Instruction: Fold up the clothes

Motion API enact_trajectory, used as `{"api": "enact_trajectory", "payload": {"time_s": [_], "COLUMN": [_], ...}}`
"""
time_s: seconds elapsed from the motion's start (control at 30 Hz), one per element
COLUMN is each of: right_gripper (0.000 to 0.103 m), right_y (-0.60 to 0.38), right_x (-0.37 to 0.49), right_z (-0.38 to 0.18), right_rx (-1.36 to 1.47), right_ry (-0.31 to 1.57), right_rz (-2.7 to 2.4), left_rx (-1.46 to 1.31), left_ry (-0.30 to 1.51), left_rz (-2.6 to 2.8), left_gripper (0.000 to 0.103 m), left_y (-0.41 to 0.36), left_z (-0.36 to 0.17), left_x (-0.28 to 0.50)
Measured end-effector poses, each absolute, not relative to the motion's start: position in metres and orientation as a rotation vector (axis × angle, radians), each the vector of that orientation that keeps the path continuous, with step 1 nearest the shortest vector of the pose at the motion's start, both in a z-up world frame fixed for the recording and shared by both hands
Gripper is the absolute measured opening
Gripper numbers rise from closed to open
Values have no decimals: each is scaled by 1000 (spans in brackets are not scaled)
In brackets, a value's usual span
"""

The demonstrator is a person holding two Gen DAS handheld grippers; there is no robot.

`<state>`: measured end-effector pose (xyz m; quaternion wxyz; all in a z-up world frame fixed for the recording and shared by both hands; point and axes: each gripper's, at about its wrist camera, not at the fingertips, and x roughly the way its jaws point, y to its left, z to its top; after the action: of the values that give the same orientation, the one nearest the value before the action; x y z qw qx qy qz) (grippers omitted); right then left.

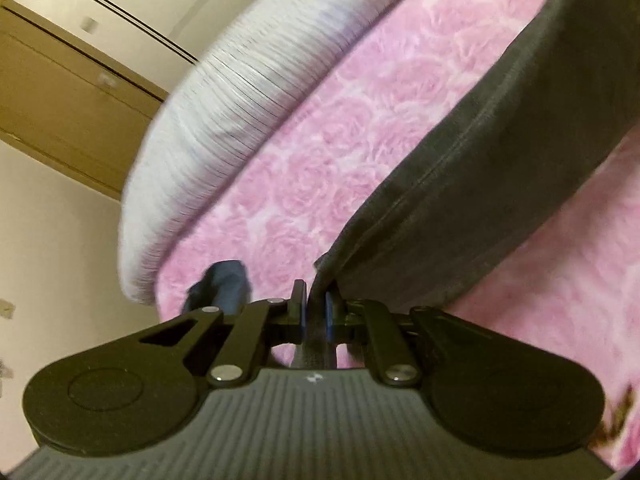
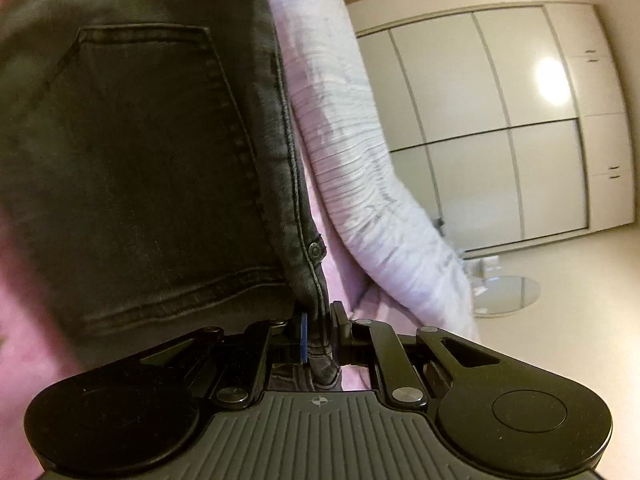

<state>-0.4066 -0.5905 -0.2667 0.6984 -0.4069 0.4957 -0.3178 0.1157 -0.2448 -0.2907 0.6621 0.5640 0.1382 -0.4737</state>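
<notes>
Jeans [image 2: 132, 152] of dark grey cloth are held at two places, and both claws are closed on them. The left gripper [image 1: 316, 314] pinches a thin edge of the cloth between its blue pads, and from there the jeans stretch away over the pink bed cover [image 1: 340, 128]. The right gripper [image 2: 320, 334] is clamped on the seamed edge just below a small metal rivet [image 2: 315, 249], close to the back pocket [image 2: 160, 168], so this looks like the waist end. The jeans seem to be partly lifted and stretched over the bed, with a white striped blanket [image 1: 208, 120] beside them, but I cannot tell how much of the cloth rests on the cover. Whether the jeans are now being spread flat or being carried over into a fold, the pictures do not settle. In both cases, I judge that the good way is the same: keep both grips firm, hold the two ends at equal height, and keep the cloth lightly tight between them so that no wrinkle forms. The denim is heavy and stiff, so a thin pinch like the left one may slip if the pull is sudden. Edges should meet evenly before either claw lets go, and the blanket should stay out of the way.
</notes>
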Motion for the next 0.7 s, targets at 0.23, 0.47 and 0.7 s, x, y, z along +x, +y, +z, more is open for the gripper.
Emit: {"api": "enact_trajectory", "payload": {"time_s": [0.23, 0.47, 0.7], "right_gripper": [9, 22, 49], "right_y": [-677, -711, -681], "right_x": [-343, -321, -346], "right_z": [-318, -379, -360], "right_rx": [-808, -747, -663], "right_ry": [1215, 1302, 1224], "right_rz": [-644, -625, -801], "left_rx": [1386, 1533, 1502], "left_ry": [436, 374, 221], "left_rz": [-1091, -1010, -904], "left_gripper": [9, 27, 33], "left_y": [-324, -367, -348], "left_z": [-355, -418, -402], "left_x": [147, 150, 152]}}
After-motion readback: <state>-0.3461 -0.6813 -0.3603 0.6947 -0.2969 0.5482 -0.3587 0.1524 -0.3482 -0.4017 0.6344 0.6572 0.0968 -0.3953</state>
